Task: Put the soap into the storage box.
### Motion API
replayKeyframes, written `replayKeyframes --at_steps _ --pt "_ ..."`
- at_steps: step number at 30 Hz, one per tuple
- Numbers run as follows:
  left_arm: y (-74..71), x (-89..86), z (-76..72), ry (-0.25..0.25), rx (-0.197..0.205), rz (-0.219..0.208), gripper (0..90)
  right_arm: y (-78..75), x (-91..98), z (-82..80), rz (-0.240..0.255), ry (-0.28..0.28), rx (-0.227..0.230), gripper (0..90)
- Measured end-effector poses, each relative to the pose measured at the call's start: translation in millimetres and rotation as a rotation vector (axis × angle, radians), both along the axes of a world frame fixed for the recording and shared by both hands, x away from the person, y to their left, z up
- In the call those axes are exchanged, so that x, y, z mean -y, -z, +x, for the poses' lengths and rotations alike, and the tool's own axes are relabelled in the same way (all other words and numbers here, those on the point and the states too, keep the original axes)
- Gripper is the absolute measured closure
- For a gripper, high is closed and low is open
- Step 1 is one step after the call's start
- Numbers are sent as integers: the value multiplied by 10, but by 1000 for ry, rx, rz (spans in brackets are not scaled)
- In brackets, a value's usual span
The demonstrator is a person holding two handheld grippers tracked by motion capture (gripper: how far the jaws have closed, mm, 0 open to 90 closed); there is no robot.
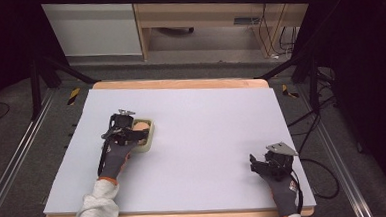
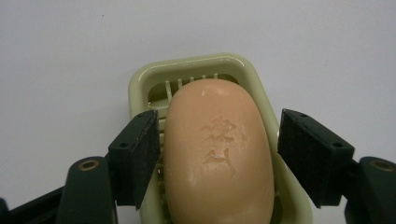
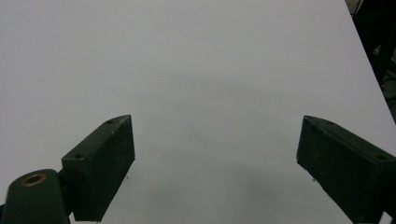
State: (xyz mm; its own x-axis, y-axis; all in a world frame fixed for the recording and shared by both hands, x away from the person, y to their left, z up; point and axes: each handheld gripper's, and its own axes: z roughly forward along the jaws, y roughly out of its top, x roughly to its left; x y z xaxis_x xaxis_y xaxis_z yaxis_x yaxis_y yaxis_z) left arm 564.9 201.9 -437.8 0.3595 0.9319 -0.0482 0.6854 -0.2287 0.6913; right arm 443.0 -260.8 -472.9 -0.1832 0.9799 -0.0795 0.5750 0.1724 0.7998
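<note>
A peach-coloured soap bar [image 2: 219, 154] with a stamped mark lies in a pale green slatted soap dish [image 2: 196, 65] on the left half of the grey mat. My left gripper [image 2: 218, 113] is open and straddles the bar, one black jaw on each side, close to its flanks, with a thin gap on the right side. In the high view, this gripper [image 1: 138, 133] sits over the dish [image 1: 147, 147] with the soap [image 1: 142, 125] showing beyond it. My right gripper [image 1: 254, 164] rests near the mat's front right, and is open [image 3: 215, 119] with nothing between its jaws.
The light grey mat [image 1: 207, 133] covers a wooden tabletop whose edge [image 1: 179, 83] shows at the back. Black frame legs, cables and a wooden cabinet [image 1: 201, 18] stand beyond the table.
</note>
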Motion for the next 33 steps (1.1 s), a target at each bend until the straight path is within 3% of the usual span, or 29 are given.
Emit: replayKeyframes --at_steps 12,20,25,28,33 --pt "-176 -60 -167 17 73 -24 294 -4 7 -8 -1 4 8 116" --pt "-239 -151 -419 43 129 -40 309 -4 17 -10 -4 9 9 113" --pt "-227 -226 -566 52 162 -21 309 -8 28 -17 3 22 9 104" --pt "-204 -288 -628 39 172 -39 309 -8 38 -17 0 29 13 97" --pt "-108 -379 -761 30 186 -21 310 -6 44 -18 -4 34 15 94"
